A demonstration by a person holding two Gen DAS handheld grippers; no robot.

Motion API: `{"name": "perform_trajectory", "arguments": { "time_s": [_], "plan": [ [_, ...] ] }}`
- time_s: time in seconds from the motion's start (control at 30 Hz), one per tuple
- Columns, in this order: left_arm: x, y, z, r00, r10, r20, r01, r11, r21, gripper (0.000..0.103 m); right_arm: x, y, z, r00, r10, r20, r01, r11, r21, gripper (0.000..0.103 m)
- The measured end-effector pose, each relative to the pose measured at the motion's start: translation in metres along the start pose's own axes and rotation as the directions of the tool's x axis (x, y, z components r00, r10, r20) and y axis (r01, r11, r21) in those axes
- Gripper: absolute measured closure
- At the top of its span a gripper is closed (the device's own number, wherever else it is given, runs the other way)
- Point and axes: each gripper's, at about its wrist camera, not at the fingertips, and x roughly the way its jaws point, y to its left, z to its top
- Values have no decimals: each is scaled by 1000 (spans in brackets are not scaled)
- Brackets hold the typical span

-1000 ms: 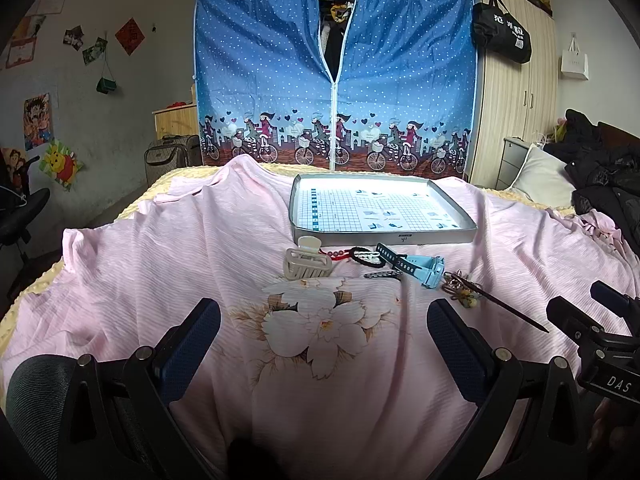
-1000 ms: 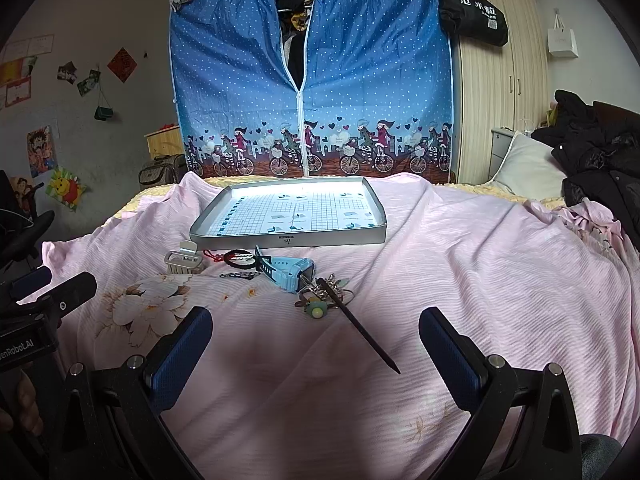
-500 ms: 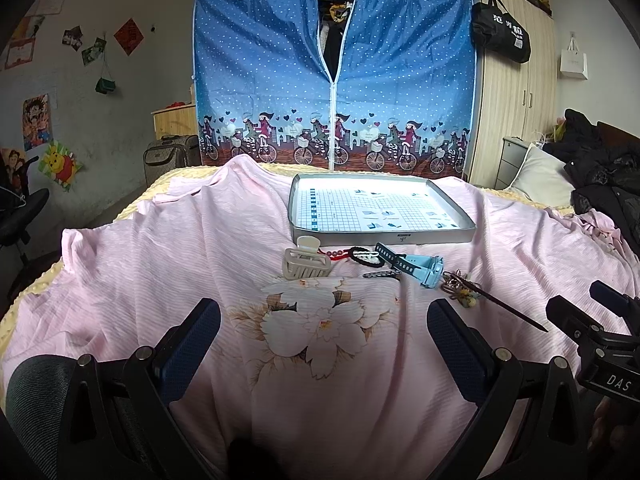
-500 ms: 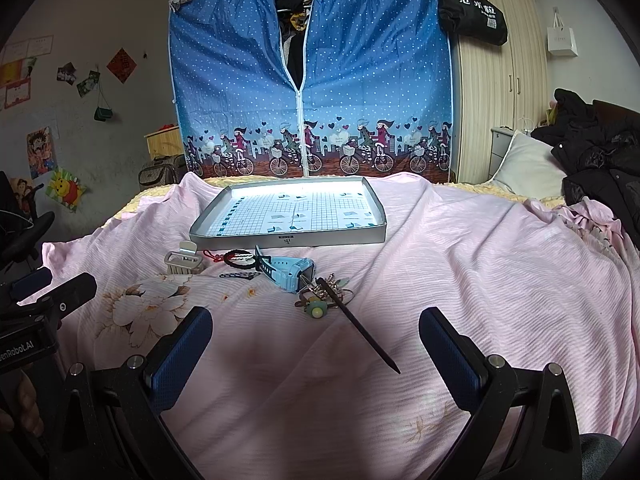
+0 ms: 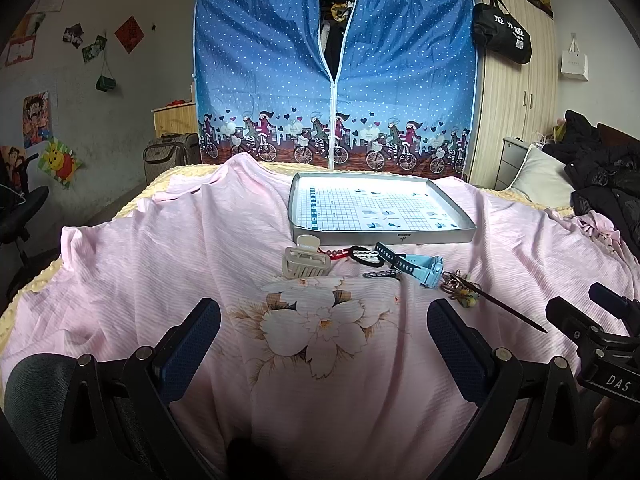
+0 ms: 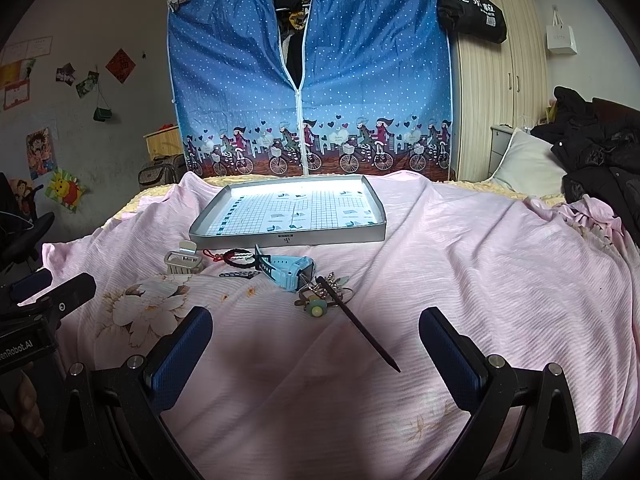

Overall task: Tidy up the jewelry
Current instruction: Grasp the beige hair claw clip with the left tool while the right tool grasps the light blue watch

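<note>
Presently: Both Tongs Wide and Empty, Jewelry Unsorted Ahead of the Tray

Left wrist view. Left tongs stand wide apart and hold nothing, poised above the pink bedsheet. The jewelry lies in a loose row on the sheet, ahead of the tongs and just before the near wall of the tray, whose floor carries no item. From left to right: a cream hair claw, a black-and-red bracelet, a dark hair clip, a blue watch and an ornamented hair stick. The claw sits ahead and slightly left of this tool's centre line; the hair stick lies well to its right. Part of the right tool shows at the frame's right edge.

Right wrist view. Right tongs are likewise spread wide and empty. The hair stick lies directly ahead, between the pads' lines of travel, its long axis running diagonally: ornament end far and left, touching the watch, point end near and right. The claw lies far left.

Judgement. No item is yet sorted. The right hand is nearer the hair stick, the left nearer the claw. A grasp on the stick likely needs the pads turned across its diagonal axis.
</note>
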Motion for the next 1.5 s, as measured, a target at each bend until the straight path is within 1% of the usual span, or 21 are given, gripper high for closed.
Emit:
{"name": "perform_trajectory", "arguments": {
  "time_s": [0.13,0.23,0.4,0.5,0.63,0.7,0.77,0.83,0.9,0.97,1.0,1.03,1.07,1.1,1.13,1.2,1.23,1.27,1.33,1.43,1.5],
  "plan": [
    [0,1,0,1000,-1,-4,1,1000,-4,2,-1,-1,0,1000,-1,-1,1,1000,1,0],
    [5,4,0,1000,-17,-26,16,1000,-24,2,3,-4,-2,1000,0,-23,1,1000,22,0],
    [16,11,4,994,-56,-96,50,996,-69,2,10,-17,-1,993,70,-90,-60,993,105,0],
    [27,15,10,984,-92,-153,78,992,-96,2,15,-24,5,987,106,-122,-90,987,130,0],
    [48,23,24,961,-126,-246,102,989,-110,2,27,-28,16,973,163,-164,-141,981,135,0],
    [62,28,33,945,-141,-295,110,987,-120,2,41,-28,23,960,192,-202,-170,978,124,0],
    [76,34,42,927,-149,-345,111,986,-128,2,60,-28,31,947,213,-241,-192,975,108,3],
    [91,40,51,914,-145,-379,109,987,-115,2,82,-26,40,929,243,-279,-226,970,92,7],
    [110,44,60,905,-127,-407,97,991,-93,2,105,-22,49,916,255,-309,-247,967,66,7],
    [133,47,67,893,-104,-438,86,994,-61,2,131,-18,54,900,263,-347,-264,964,45,11],
    [144,47,67,888,-96,-451,84,995,-46,2,144,-17,55,891,269,-366,-274,961,38,17],
    [159,47,67,874,-86,-479,84,996,-26,2,156,-14,56,885,266,-382,-276,961,30,23],
    [172,47,64,862,-84,-500,89,996,-15,2,166,-13,56,882,261,-393,-276,961,19,26],
    [181,47,62,853,-89,-514,95,995,-14,2,175,-11,56,877,256,-405,-278,960,5,27],
    [194,49,58,839,-102,-534,106,994,-23,3,183,-11,55,873,251,-417,-279,960,-6,27],
    [209,53,54,825,-109,-555,107,994,-37,7,195,-10,52,864,249,-437,-289,957,-27,28],
    [215,55,52,819,-117,-562,112,993,-44,12,200,-8,51,861,249,-443,-295,955,-37,28],
    [220,58,49,815,-123,-567,118,992,-47,17,205,-8,51,858,247,-450,-298,953,-45,29],
    [225,61,48,809,-121,-575,125,992,-33,21,214,-6,49,849,251,-464,-310,949,-53,33],
    [229,61,46,810,-118,-574,144,990,1,23,224,-4,46,833,262,-487,-330,942,-58,38],
    [232,58,43,810,-107,-576,151,988,30,28,232,-3,46,828,262,-496,-335,940,-63,38]
  ]
}}
